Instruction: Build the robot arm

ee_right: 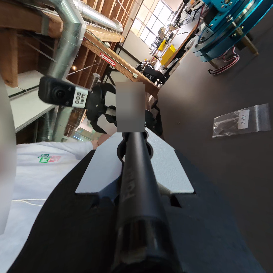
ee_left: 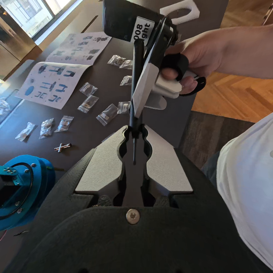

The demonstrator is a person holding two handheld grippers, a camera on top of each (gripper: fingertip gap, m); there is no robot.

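A black screwdriver is held between both grippers above a dark table. My left gripper is shut on its collar, where the handle meets the thin metal shaft; the shaft points back between my fingers toward the camera. My right gripper is shut on the screwdriver's black handle, which runs along its fingers. The right gripper also shows in the left wrist view, held by a hand. The left gripper shows in the right wrist view.
On the table lie several small clear bags of parts, an open instruction booklet, a small metal cross wrench and a blue round machine base. One bag lies near the right gripper. A person in a white shirt stands at the right. Both grippers' tips are close together, under 4 cm apart.
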